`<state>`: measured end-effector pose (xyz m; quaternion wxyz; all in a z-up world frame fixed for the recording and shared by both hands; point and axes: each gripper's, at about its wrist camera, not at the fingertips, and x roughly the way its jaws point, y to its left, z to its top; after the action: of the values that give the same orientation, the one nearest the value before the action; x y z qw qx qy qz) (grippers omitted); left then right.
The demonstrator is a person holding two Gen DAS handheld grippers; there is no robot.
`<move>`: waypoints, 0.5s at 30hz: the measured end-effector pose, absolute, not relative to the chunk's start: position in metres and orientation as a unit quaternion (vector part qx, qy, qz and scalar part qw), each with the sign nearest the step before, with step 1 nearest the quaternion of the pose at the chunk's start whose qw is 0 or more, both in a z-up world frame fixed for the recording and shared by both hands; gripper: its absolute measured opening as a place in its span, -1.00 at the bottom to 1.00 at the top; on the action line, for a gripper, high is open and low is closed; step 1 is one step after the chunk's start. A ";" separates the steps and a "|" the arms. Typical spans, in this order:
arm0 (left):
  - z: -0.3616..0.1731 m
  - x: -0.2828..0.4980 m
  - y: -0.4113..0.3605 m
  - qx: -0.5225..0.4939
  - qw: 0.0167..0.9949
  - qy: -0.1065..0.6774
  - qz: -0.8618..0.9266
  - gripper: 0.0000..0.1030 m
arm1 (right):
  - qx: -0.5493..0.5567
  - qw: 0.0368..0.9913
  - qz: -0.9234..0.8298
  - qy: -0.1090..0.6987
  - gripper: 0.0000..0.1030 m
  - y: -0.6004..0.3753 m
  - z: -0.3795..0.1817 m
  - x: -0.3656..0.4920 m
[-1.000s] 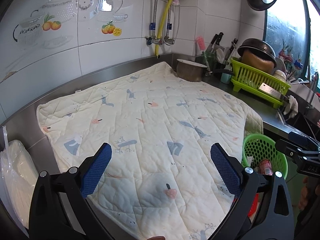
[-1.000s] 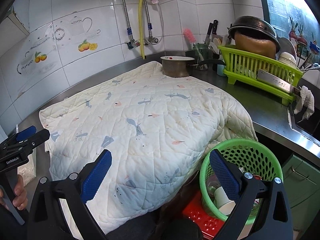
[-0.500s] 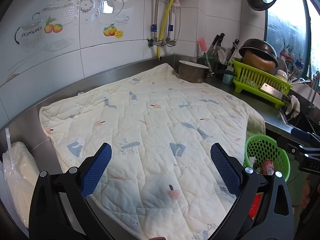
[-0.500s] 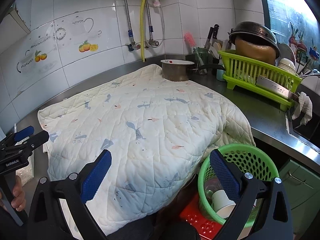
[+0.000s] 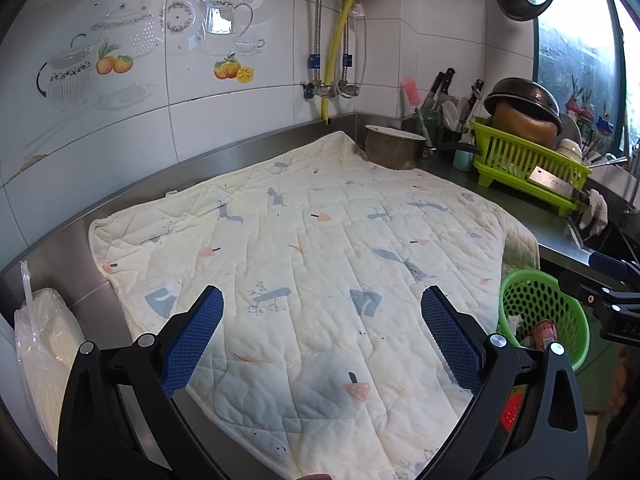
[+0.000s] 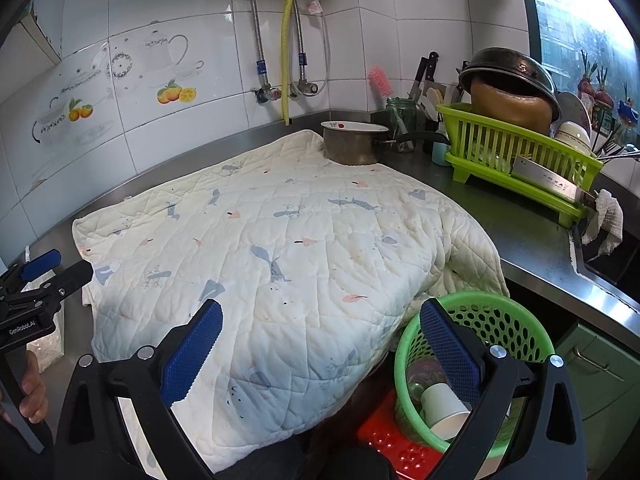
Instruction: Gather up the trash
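Observation:
A green perforated basket (image 6: 500, 320) (image 5: 536, 300) stands below the counter's front right corner. Inside it lie a white paper cup (image 6: 440, 408), a clear bottle (image 6: 416, 380) and, in the left wrist view, a small can (image 5: 544, 330) and crumpled paper (image 5: 514, 322). My left gripper (image 5: 322, 316) hovers open above the near part of a cream quilted cloth (image 5: 320, 248) with nothing between its blue pads. My right gripper (image 6: 320, 332) is open too, over the cloth's front edge, its right finger (image 6: 448, 348) in front of the basket. No loose trash shows on the cloth.
A metal pot (image 6: 352, 144) sits at the cloth's far corner. Beside it stand a jar of utensils (image 6: 400, 120) and a green dish rack (image 6: 516, 160) holding a cleaver (image 6: 548, 184). A white plastic bag (image 5: 40, 352) lies at the left counter end. A red stool (image 6: 392, 444) sits under the basket.
Both grippers have drawn back and risen slightly, so the cloth and basket look a little farther away. Both stay open and empty.

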<state>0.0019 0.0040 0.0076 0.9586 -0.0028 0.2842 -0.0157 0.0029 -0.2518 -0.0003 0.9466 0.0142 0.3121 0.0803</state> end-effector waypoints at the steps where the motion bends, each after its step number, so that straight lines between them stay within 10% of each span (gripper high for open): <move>1: 0.008 0.002 0.004 -0.002 0.959 0.284 -0.015 0.90 | 0.012 0.947 0.079 0.312 0.86 -0.251 0.000 0.003; 15: 0.008 0.000 0.005 -0.005 0.959 0.283 -0.009 0.90 | 0.013 0.946 0.079 0.314 0.86 -0.252 -0.002 0.004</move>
<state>0.0004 0.0055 0.0079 0.9589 -0.0051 0.2835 -0.0094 0.0040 -0.2524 -0.0018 0.9461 0.0127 0.3137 0.0794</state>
